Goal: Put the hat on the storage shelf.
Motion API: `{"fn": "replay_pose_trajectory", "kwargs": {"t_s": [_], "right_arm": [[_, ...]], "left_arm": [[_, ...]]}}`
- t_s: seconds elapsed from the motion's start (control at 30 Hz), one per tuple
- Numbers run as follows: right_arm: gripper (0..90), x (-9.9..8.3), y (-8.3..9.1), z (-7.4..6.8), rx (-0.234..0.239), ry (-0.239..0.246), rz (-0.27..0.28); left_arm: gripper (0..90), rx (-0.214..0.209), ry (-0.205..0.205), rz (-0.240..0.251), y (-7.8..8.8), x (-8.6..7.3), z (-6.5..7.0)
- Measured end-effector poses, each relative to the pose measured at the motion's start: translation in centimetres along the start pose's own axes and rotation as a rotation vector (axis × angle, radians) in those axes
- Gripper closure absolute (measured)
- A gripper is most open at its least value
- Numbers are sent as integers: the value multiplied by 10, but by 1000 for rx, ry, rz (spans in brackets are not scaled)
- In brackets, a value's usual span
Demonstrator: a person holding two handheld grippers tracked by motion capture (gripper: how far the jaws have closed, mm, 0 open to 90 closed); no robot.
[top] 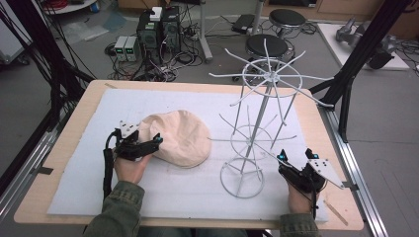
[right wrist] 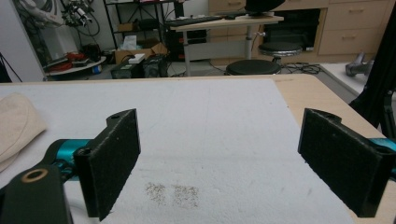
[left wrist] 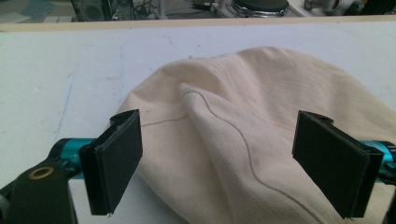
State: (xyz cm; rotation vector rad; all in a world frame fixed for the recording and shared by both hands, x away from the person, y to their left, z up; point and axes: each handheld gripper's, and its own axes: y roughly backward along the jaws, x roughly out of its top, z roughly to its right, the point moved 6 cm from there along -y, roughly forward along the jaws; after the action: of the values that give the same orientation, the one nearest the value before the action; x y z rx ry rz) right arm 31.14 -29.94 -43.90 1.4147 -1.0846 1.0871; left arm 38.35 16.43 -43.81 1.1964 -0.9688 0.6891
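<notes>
A cream fabric cap (top: 177, 137) is seen lying on the white mat (top: 148, 192), not yet gripped. It is straddled by the wide-open left gripper (left wrist: 217, 163). The wire hat stand (top: 264, 116) is bare; the right gripper (top: 296, 157) is released beside it.

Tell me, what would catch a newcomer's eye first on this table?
Probably the tall white wire rack with radiating spokes, standing right of centre on the white foam mat. Next, the soft cream fabric hat lying left of it, with the left gripper open at its edge.
</notes>
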Motion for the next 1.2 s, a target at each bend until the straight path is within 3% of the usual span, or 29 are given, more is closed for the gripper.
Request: {"fn": "replay_pose_trajectory", "kwargs": {"t_s": [0.57, 0.73, 1.03, 1.2], "right_arm": [[122, 0, 0, 0, -1, 4, -4], [122, 0, 0, 0, 0, 3, -6], [122, -1, -1, 0, -1, 4, -4], [122, 0, -1, -1, 1, 5, -3]], "left_arm": [[159, 21, -1, -92, -7, -15, 9], [159, 23, 67, -131, -8, -24, 10], [166, 40, 113, -181, -15, -30, 11], [235, 67, 109, -198, -18, -34, 17]]}}
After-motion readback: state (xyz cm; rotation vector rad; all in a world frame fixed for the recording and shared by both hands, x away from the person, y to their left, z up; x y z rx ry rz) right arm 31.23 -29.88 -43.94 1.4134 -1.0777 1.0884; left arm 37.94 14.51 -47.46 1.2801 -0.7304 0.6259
